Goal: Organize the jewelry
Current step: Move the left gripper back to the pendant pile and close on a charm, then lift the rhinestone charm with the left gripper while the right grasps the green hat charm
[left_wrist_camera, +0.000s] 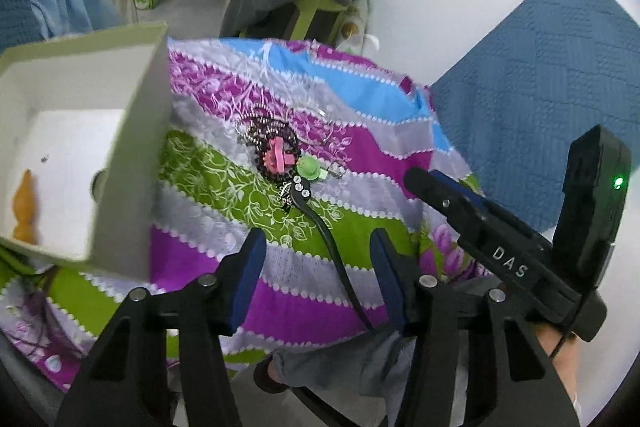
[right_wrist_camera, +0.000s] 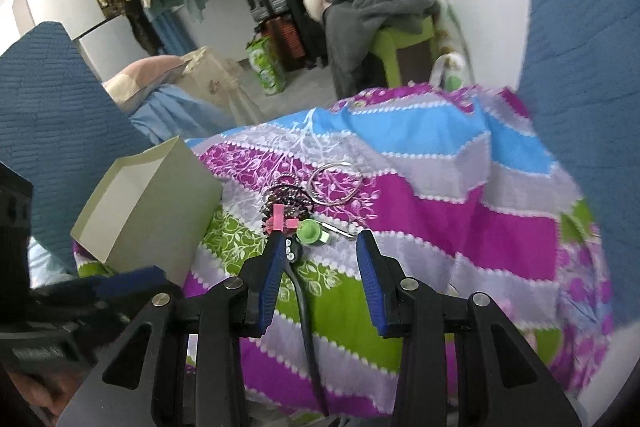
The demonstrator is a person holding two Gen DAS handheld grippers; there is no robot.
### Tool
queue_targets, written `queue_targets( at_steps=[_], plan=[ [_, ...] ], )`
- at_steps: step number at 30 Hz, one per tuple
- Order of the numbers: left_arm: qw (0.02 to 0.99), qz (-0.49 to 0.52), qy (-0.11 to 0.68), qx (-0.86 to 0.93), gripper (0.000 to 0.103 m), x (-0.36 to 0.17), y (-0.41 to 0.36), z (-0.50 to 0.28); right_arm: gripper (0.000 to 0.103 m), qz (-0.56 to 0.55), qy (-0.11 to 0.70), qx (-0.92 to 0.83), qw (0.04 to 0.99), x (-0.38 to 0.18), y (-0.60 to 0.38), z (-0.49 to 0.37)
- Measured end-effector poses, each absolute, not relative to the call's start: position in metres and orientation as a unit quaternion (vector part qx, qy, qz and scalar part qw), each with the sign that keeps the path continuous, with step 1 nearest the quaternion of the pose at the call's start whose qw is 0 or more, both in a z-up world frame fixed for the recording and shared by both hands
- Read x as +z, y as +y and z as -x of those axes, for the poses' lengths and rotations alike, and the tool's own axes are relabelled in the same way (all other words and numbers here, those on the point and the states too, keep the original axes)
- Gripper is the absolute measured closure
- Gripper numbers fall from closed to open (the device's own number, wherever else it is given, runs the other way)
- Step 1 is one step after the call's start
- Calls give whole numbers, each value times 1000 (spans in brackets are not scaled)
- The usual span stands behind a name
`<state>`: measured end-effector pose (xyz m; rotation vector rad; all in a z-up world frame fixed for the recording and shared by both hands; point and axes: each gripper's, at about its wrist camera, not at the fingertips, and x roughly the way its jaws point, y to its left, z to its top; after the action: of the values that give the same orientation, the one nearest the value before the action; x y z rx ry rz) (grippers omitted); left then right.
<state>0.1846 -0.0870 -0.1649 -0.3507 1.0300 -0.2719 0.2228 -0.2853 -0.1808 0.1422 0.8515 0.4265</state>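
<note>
Nearest us, our left gripper (left_wrist_camera: 316, 259) and right gripper (right_wrist_camera: 320, 263) both stand partly open with nothing between the pads, hovering over the striped cloth (right_wrist_camera: 440, 211). Just beyond lies the jewelry pile (right_wrist_camera: 288, 215): a black headband (left_wrist_camera: 328, 239), pink clip (left_wrist_camera: 276, 155), green piece (left_wrist_camera: 309, 169), beaded strands and silver bangles (right_wrist_camera: 334, 183), all touching or tangled. We judge that pinching one piece could drag its neighbours along, or snag soft cloth. Further left, the box (left_wrist_camera: 132, 147) sits tilted on the cloth; a nudge might tip it.
</note>
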Motion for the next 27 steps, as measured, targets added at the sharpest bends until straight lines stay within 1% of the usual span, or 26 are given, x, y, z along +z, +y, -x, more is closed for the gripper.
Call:
queue_targets(
  at_steps=[1,3,5,12,14,17,18,21,23,27],
  plan=[
    [845,167,491,-128,49,-170,-90,-189,71,-72,414,208,883,-185,-286,-229],
    [845,157,497,-118,52,-184,-97,-201,71,-75,418,210,881,-189,-286,-236],
    [840,156,506,-114,59,-196,-102,-212,71,-82,420,212,878,-193,-287,-241],
    [840,138,515,-96,61,-222,-116,-230,71,-78,439,217,869,-207,-282,-255],
    [842,133,514,-91,66,-225,-118,-233,71,-78,441,222,866,-209,-281,-257],
    [840,128,520,-87,70,-234,-121,-237,71,-81,440,227,865,-210,-280,-260],
    [842,131,515,-88,71,-235,-120,-237,71,-82,441,227,864,-211,-280,-261],
    [844,125,514,-94,79,-234,-122,-237,71,-82,446,231,861,-215,-277,-264],
    [843,122,515,-96,87,-233,-124,-239,71,-77,448,235,859,-217,-274,-267],
    [841,133,516,-96,89,-229,-115,-237,71,-70,456,243,853,-222,-267,-271]
  ],
)
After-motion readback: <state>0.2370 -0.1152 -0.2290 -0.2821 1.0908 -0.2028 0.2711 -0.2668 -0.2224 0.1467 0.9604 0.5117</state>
